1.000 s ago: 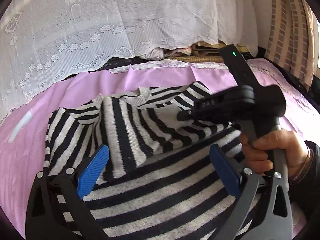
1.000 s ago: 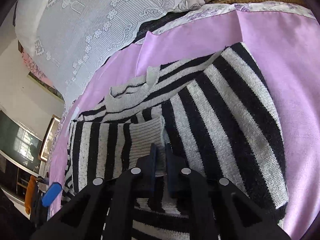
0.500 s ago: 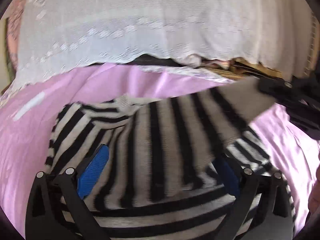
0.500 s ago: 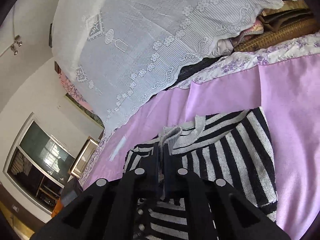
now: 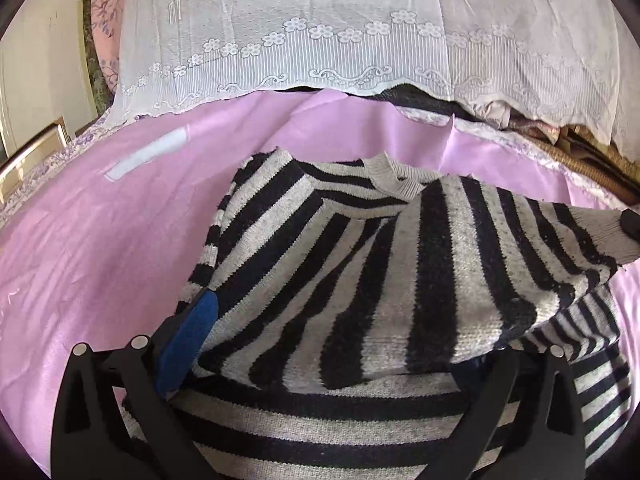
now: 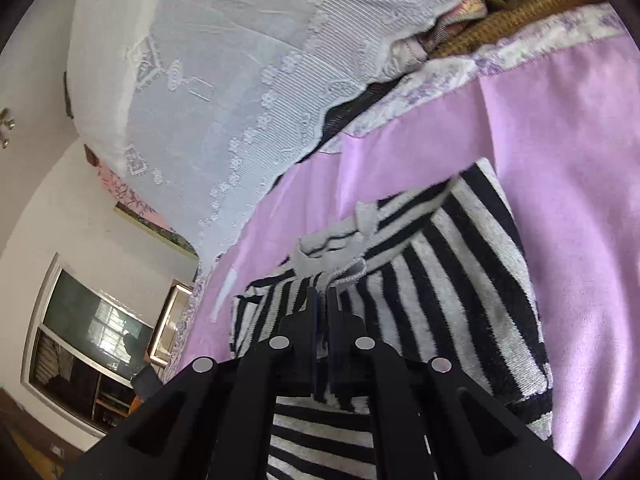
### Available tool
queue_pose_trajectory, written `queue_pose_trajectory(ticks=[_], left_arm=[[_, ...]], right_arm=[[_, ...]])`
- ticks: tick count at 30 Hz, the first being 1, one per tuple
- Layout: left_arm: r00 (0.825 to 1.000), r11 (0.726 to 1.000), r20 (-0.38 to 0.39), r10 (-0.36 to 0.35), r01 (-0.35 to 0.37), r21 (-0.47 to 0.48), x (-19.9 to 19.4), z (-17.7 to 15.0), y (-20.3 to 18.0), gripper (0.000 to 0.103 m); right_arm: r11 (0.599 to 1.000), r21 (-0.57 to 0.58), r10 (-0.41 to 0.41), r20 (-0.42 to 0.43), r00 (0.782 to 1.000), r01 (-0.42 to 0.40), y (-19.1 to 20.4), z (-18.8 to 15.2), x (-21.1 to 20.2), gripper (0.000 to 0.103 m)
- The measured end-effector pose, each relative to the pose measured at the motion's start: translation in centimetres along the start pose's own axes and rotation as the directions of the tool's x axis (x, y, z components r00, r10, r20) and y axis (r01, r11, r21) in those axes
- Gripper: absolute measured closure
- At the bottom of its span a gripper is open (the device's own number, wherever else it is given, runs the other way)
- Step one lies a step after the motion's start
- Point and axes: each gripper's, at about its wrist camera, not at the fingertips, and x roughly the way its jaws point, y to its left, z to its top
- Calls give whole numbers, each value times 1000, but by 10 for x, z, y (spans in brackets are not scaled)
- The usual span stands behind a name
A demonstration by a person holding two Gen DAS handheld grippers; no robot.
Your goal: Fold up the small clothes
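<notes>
A small black-and-grey striped sweater (image 5: 360,280) lies on a pink sheet (image 5: 100,240). My right gripper (image 6: 322,300) is shut on the grey cuff of a sleeve (image 6: 348,270) and holds it lifted over the sweater's body (image 6: 460,300). In the left wrist view the sleeve (image 5: 500,260) stretches across to the right, draped over my left gripper (image 5: 340,332). The left gripper is open wide, its blue left pad (image 5: 192,328) at the sweater's left edge; its right pad is hidden under the sleeve.
A white lace cover (image 5: 360,40) hangs over a pile at the back of the bed. A woven basket edge (image 6: 520,20) sits at the back right. A white label (image 5: 148,152) lies on the sheet at the left. A window (image 6: 88,336) is far left.
The right gripper has lifted the sleeve cuff and carried it up and across the sweater. The sleeve now drapes over the open left gripper, which shifted left.
</notes>
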Motion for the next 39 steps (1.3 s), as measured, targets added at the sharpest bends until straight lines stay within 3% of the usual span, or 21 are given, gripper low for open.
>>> queue_pose_trajectory(ticks=[3, 5, 6, 7, 8, 10, 11, 12, 13, 15, 16, 19, 22, 25, 27, 30, 32, 35, 38, 39], left_arm=[[999, 1000, 15, -29, 29, -8, 2, 5, -4, 4], [997, 996, 18, -71, 69, 58, 3, 5, -18, 4], [999, 996, 31, -12, 9, 87, 3, 5, -23, 4], [996, 992, 28, 90, -92, 84, 8, 6, -25, 4], [987, 987, -15, 160, -159, 35, 17, 7, -16, 4], [990, 988, -88, 114, -122, -100, 23, 4, 15, 4], [985, 980, -79, 154, -163, -112, 20, 2, 21, 4], [962, 958, -74, 264, -270, -100, 17, 1, 24, 4], [951, 948, -87, 296, -303, -94, 19, -1, 27, 5], [963, 976, -196, 184, -203, -80, 32, -6, 32, 5], [966, 982, -206, 154, -173, -79, 31, -9, 34, 5], [979, 995, -190, 75, -86, -48, 10, -19, 34, 5], [985, 1000, -174, -16, 19, 16, -12, -31, 31, 5], [996, 996, -88, -29, 37, 84, -40, -41, 33, 5], [999, 996, -11, -34, 35, 80, -56, -35, 39, 5], [999, 997, 23, -39, 38, 64, -58, -12, 39, 5], [997, 993, -13, -76, 77, 85, -45, 8, 33, 5], [990, 988, -104, -98, 110, 111, -5, 26, 21, 5], [977, 991, -211, 2, 27, 134, 48, 18, 26, 4], [969, 997, -248, -22, 40, 71, 62, 13, 39, 4]], right_arm=[[996, -81, 39, 28, 999, -36, 32, -3, -13, 99], [995, -87, 55, 32, 998, -52, 39, -3, -17, 99], [995, -88, 57, 35, 998, -54, 40, -2, -17, 99], [995, -90, 52, 39, 998, -49, 40, -1, -18, 99], [996, -83, 42, 47, 998, -38, 37, 1, -19, 99], [998, -40, 42, 47, 998, -40, 25, 4, -19, 99], [998, -25, 50, 29, 998, -49, 21, 5, -16, 99], [999, -21, 34, 27, 999, -33, 17, 5, -13, 99], [999, -38, -13, 36, 999, 14, 15, 4, -11, 99], [991, -62, -119, 34, 992, 121, 3, 3, 0, 99], [986, -35, -163, 5, 987, 163, -11, 2, 8, 99], [963, 46, -261, -74, 963, 264, -53, -6, 25, 99], [955, 40, -288, -94, 953, 292, -65, -12, 27, 99], [942, -19, -335, -98, 937, 335, -56, -15, 27, 99], [940, 22, -336, -97, 937, 340, -57, -15, 22, 95], [931, 34, -365, 2, 931, 364, -45, -11, 3, 93], [943, -18, -332, 52, 942, 333, -30, -9, -1, 93], [970, -77, -230, -2, 973, 229, -13, -15, 22, 93], [968, -127, -230, -86, 969, 218, -17, -21, 53, 93], [960, -128, -265, -123, 956, 250, -28, -22, 63, 99]])
